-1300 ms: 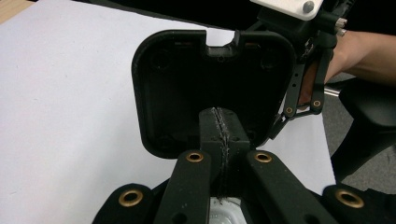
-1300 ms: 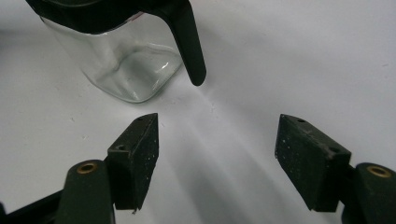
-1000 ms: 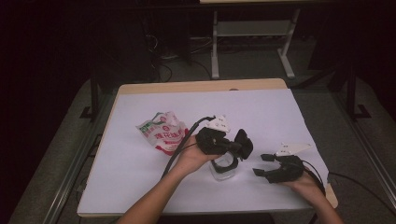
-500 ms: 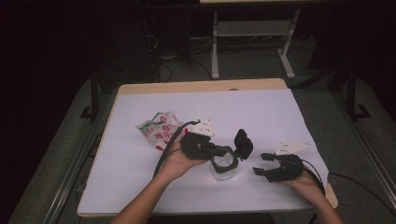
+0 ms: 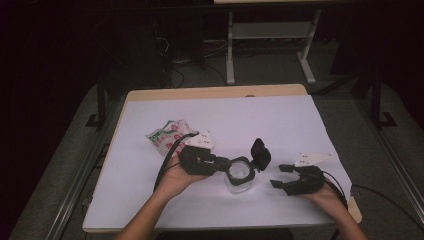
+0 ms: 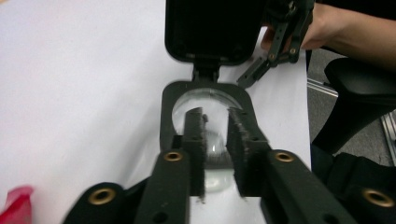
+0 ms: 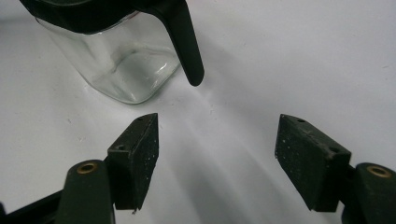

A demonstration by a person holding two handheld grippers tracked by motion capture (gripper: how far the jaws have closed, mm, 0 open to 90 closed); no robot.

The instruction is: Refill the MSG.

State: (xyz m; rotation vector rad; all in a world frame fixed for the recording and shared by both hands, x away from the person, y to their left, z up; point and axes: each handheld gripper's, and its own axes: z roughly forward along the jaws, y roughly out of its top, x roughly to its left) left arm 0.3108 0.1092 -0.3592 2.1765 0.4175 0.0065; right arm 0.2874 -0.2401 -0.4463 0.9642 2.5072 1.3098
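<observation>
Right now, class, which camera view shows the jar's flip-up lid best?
The left gripper view: the lid stands open, hinged above the jar's black rim, close and face-on. The high view shows it small and dark. The right gripper view catches the glass body and a black tab hanging beside it.

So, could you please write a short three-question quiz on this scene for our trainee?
1. True or false: the lid of the glass jar stands open.
2. Which gripper has its jaws spread wide over bare table: A left, B right?
3. Fill in: the snack packet lies to the ___ of the jar in the high view.

Key: 1 true. 2 B. 3 left.
</observation>
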